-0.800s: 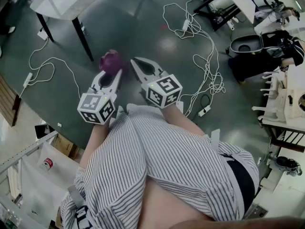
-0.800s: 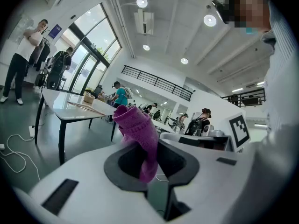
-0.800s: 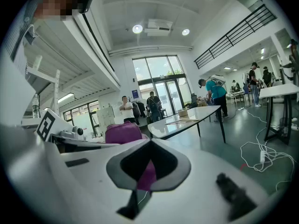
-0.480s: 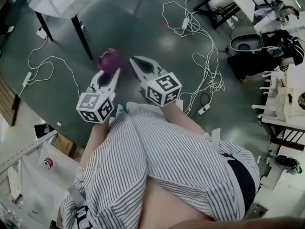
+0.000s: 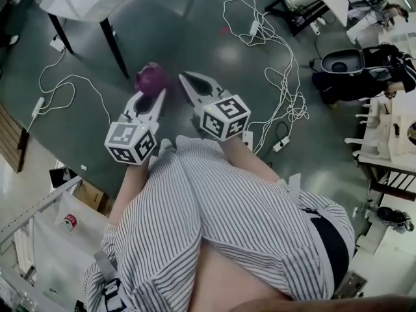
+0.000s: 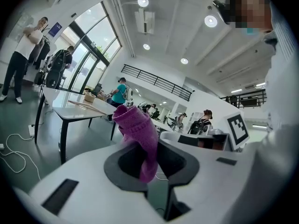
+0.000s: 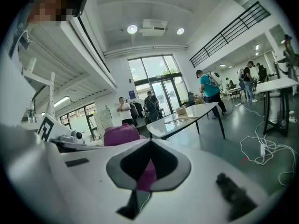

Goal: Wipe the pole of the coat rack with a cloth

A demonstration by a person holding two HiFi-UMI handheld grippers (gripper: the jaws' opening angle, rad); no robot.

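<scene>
**Cloth in the left tongs, no pole reached yet**

Almost nothing has changed over the last 0.8 s. The left gripper (image 5: 158,98) and the right gripper (image 5: 185,78) sit in nearly the same place in the head view, both pointing out over the grey floor (image 5: 195,31), with only a slight drift of the whole picture. The purple cloth (image 5: 150,80) stays bunched at the left tips. I judge that wiping has not begun and the person is only carrying the cloth towards the work.

The left gripper view shows its jaws pressed together on the cloth, which rises in a knitted wad above the tips and hangs down through the opening behind them. The right gripper's jaws are closed tip to tip with nothing between them. The purple seen through their opening is the cloth held just beside them.

The coat rack's pole cannot be picked out in any view. A white frame with pegs (image 5: 372,132) stands at the right edge of the head view, cut off by the border, and I cannot tell whether it is the rack. The striped shirt (image 5: 227,220) fills the lower half of that view and hides the person's hands and the floor below. Both gripper views look across the hall at a table (image 7: 187,115) and distant people, not at any pole.
</scene>
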